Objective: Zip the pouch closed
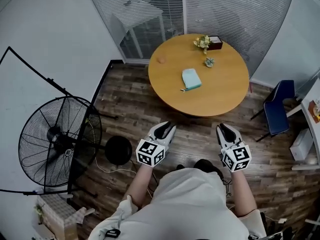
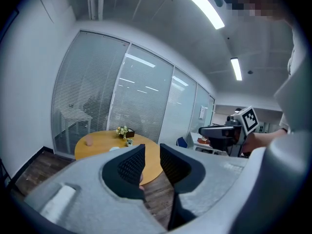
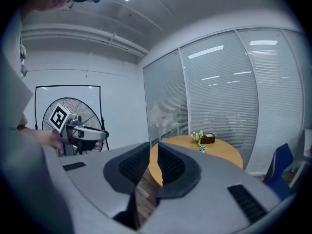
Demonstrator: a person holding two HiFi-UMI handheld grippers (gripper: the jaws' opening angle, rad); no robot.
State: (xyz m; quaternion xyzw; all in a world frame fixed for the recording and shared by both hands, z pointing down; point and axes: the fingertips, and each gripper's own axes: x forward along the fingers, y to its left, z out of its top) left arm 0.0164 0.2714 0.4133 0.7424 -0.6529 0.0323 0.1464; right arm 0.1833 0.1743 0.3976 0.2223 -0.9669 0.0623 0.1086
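A light blue pouch point(image 1: 191, 78) lies flat near the middle of the round wooden table point(image 1: 225, 91), a small zip pull sticking out at its near left corner. In the left gripper view the pouch point(image 2: 113, 149) is a small pale patch on the table. Both grippers hang over the wooden floor, well short of the table. My left gripper point(image 1: 167, 128) point(image 2: 152, 150) is shut with nothing in it. My right gripper point(image 1: 223, 129) point(image 3: 153, 147) is shut and empty too. The right gripper's own jaws hide the pouch in its view.
On the table's far side are a flower bunch point(image 1: 202, 43), a brown box point(image 1: 215, 43) and a small plant point(image 1: 209, 62). A big floor fan point(image 1: 57, 141) stands at left with a black round base point(image 1: 118, 150) beside it. A blue chair point(image 1: 278, 104) is at right.
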